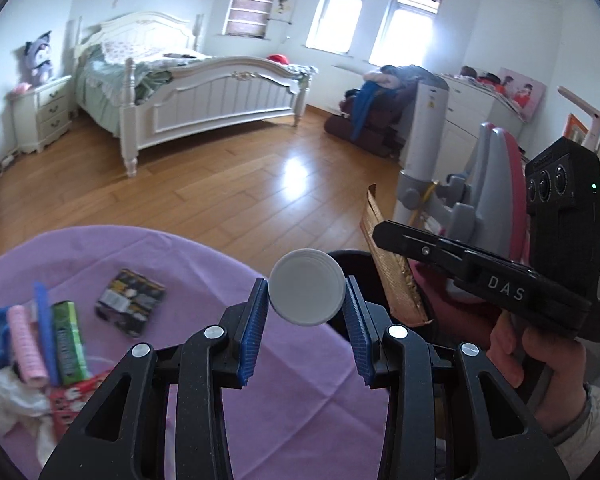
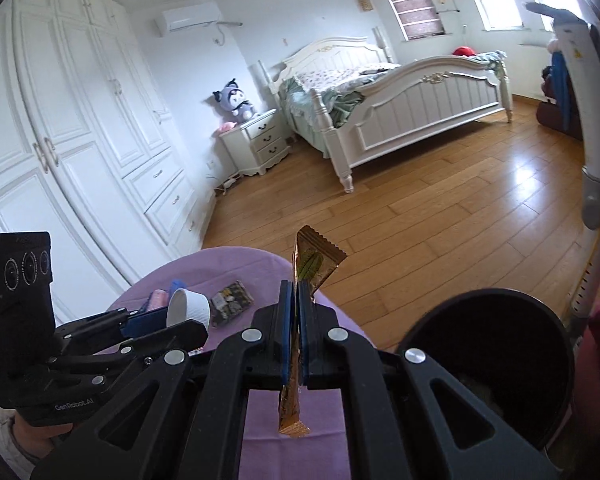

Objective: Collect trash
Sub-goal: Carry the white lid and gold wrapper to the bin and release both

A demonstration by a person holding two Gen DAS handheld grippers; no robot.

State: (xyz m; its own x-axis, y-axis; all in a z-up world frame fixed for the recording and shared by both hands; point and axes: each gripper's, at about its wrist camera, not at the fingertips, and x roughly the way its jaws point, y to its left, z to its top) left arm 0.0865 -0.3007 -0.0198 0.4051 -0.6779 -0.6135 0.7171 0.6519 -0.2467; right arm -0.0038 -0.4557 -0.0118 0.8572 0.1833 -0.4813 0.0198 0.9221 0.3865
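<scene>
My left gripper (image 1: pixel 306 300) is shut on a white round lid (image 1: pixel 307 287), held above the edge of the purple-covered table (image 1: pixel 180 264); the lid also shows in the right wrist view (image 2: pixel 188 307). My right gripper (image 2: pixel 298 300) is shut on a gold snack wrapper (image 2: pixel 314 264), which stands upright between the pads; the wrapper also shows in the left wrist view (image 1: pixel 384 264). A black round bin (image 2: pixel 488 360) stands open just right of the table. It shows partly behind the lid in the left wrist view (image 1: pixel 360 264).
On the table's left lie a dark snack packet (image 1: pixel 130 302), a green packet (image 1: pixel 70 342), pink and blue items, a red packet and crumpled white tissue (image 1: pixel 16 404). A grey ironing stand (image 1: pixel 484 184) rises at right. Wooden floor and a white bed (image 1: pixel 204 92) lie beyond.
</scene>
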